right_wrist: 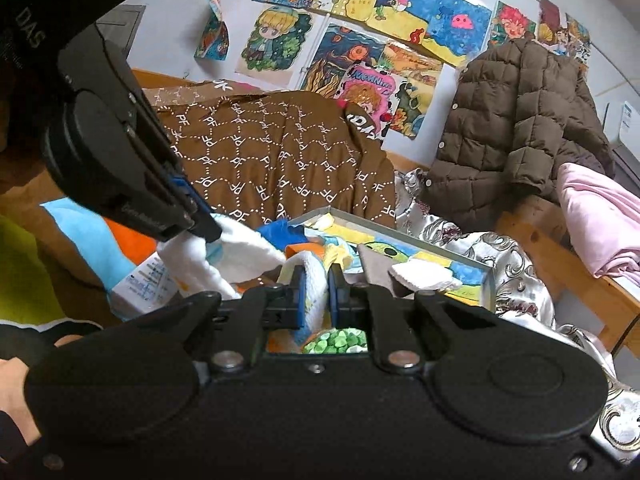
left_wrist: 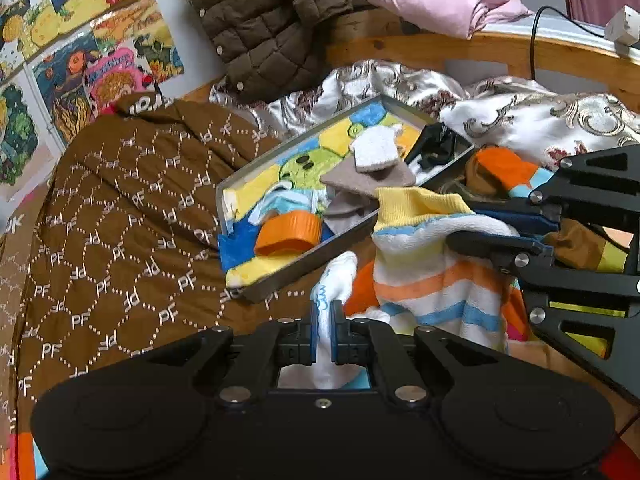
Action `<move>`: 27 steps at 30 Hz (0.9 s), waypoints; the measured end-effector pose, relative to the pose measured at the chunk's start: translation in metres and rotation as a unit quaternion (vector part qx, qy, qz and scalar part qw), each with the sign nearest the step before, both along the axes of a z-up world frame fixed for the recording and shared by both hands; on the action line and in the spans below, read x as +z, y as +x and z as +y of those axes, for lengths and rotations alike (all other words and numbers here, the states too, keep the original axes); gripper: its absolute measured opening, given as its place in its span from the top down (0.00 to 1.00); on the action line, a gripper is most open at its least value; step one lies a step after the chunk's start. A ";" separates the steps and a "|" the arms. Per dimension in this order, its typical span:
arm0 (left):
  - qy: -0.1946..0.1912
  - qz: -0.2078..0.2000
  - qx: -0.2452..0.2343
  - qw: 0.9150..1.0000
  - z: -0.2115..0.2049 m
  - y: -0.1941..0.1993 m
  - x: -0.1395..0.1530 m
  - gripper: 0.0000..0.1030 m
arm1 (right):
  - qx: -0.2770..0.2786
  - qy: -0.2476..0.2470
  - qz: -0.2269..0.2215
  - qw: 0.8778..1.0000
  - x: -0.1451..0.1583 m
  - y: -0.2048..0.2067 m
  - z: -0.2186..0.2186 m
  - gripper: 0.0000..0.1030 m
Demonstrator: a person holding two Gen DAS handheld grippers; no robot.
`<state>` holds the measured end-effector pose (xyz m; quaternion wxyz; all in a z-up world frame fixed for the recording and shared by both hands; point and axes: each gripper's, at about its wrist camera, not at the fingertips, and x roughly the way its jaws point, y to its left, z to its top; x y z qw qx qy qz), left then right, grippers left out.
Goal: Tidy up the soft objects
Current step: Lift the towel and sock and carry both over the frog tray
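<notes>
Gripping one striped sock (left_wrist: 424, 264), both claws clamp it above the "PF"-printed, seemingly quilted blanket (left_wrist: 120, 216).

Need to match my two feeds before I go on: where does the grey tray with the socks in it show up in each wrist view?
Left wrist view: the grey tray lies mid-frame, tilted on the brown quilt, just beyond the left claw.
Right wrist view: the tray sits centre-right, just beyond the right claw.
Shared landmark: the brown puffer jacket, up behind the tray in both.
</notes>
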<state>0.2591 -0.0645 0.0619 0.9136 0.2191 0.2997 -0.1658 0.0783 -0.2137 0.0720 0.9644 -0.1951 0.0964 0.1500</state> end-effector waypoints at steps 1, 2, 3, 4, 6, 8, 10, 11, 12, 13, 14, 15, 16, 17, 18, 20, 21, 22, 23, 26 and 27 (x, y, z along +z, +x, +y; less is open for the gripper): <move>-0.001 -0.003 -0.002 1.000 -0.001 0.001 0.001 0.95 | -0.002 0.001 -0.002 1.000 -0.001 -0.001 0.001 0.95; -0.002 -0.007 -0.004 1.000 -0.002 0.002 0.002 0.95 | -0.003 0.002 -0.004 1.000 -0.001 0.001 0.002 0.95; -0.004 -0.013 -0.005 1.000 -0.003 0.003 0.003 0.95 | -0.005 0.003 -0.005 1.000 0.000 0.001 0.001 0.95; -0.006 -0.018 -0.007 1.000 -0.004 0.004 0.004 0.95 | -0.007 0.004 -0.007 1.000 0.000 0.002 0.002 0.95; -0.011 -0.027 -0.009 1.000 -0.006 0.007 0.006 0.95 | -0.012 0.005 -0.009 1.000 0.001 0.005 0.003 0.95; -0.018 -0.034 -0.010 0.999 -0.006 0.011 0.007 0.95 | -0.016 0.005 -0.010 1.000 0.001 0.008 0.004 0.95; -0.020 -0.037 -0.011 0.999 -0.007 0.014 0.006 0.95 | -0.020 0.006 -0.010 1.000 0.000 0.008 0.006 0.95; -0.021 -0.039 -0.012 0.999 -0.006 0.015 0.006 0.95 | -0.021 0.007 -0.010 1.000 -0.001 0.008 0.007 0.95; -0.022 -0.041 -0.012 0.999 -0.006 0.016 0.005 0.95 | -0.022 0.006 -0.010 1.000 -0.001 0.008 0.007 0.95; -0.024 -0.041 -0.012 0.999 -0.006 0.017 0.005 0.95 | -0.024 0.006 -0.010 1.000 -0.001 0.010 0.008 0.95; -0.025 -0.041 -0.012 0.999 -0.005 0.018 0.004 0.95 | -0.025 0.007 -0.010 1.000 -0.001 0.010 0.009 0.95; -0.026 -0.042 -0.012 0.999 -0.004 0.020 0.003 0.95 | -0.025 0.007 -0.009 1.000 -0.001 0.010 0.009 0.95; -0.028 -0.043 -0.012 0.999 -0.003 0.021 0.002 0.95 | -0.026 0.008 -0.009 1.000 -0.002 0.011 0.010 0.95; -0.029 -0.043 -0.012 0.999 -0.002 0.022 0.001 0.95 | -0.027 0.008 -0.010 1.000 -0.001 0.011 0.011 0.95; -0.032 -0.042 -0.013 0.999 0.000 0.023 0.000 0.95 | -0.028 0.008 -0.010 1.000 -0.002 0.012 0.011 0.95; -0.041 -0.042 -0.012 0.998 0.002 0.027 0.000 0.95 | -0.030 0.008 -0.011 0.999 0.000 0.013 0.012 0.95; -0.045 -0.043 -0.012 0.998 0.003 0.028 -0.001 0.95 | -0.031 0.006 -0.012 0.999 0.000 0.014 0.013 0.95; -0.052 -0.043 -0.011 0.998 0.003 0.030 -0.001 0.95 | -0.033 0.004 -0.013 0.999 0.001 0.014 0.013 0.95; -0.057 -0.043 -0.012 0.997 0.004 0.031 -0.001 0.95 | -0.034 0.000 -0.014 0.999 0.002 0.013 0.014 0.95; -0.071 -0.050 -0.018 0.996 0.006 0.036 -0.001 0.95 | -0.039 -0.011 -0.023 0.999 0.006 0.010 0.016 0.95; -0.076 -0.053 -0.019 0.996 0.007 0.037 -0.001 0.95 | -0.041 -0.014 -0.026 0.999 0.007 0.008 0.017 0.95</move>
